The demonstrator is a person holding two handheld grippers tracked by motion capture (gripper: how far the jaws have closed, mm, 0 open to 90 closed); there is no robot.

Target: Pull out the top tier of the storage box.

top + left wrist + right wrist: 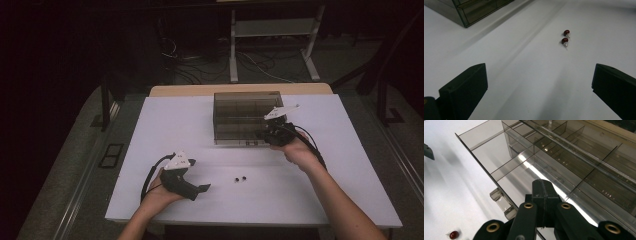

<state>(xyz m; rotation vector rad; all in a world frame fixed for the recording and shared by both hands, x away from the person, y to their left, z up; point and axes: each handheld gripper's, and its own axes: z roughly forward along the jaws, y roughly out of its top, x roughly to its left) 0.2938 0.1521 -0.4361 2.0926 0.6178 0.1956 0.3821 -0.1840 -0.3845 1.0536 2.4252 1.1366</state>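
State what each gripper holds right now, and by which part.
The right gripper has its jaws shut on the front edge of the smoky clear box's lid. The left gripper holds nothing; its jaws stand open short of the two red earrings.

- The high view is dim, with the room behind nearly black; the white rectangular table top (165, 125) is the brightest area, and the picture is soft and grainy.
- The smoky clear plastic compartment box (564, 157) shows bright streaks of glare along its dividers in the right gripper view.
- In the left gripper view, long soft shadows streak across the table; the two small dark red round studs (565, 37) look sharp, while the near black jaws are slightly blurred.
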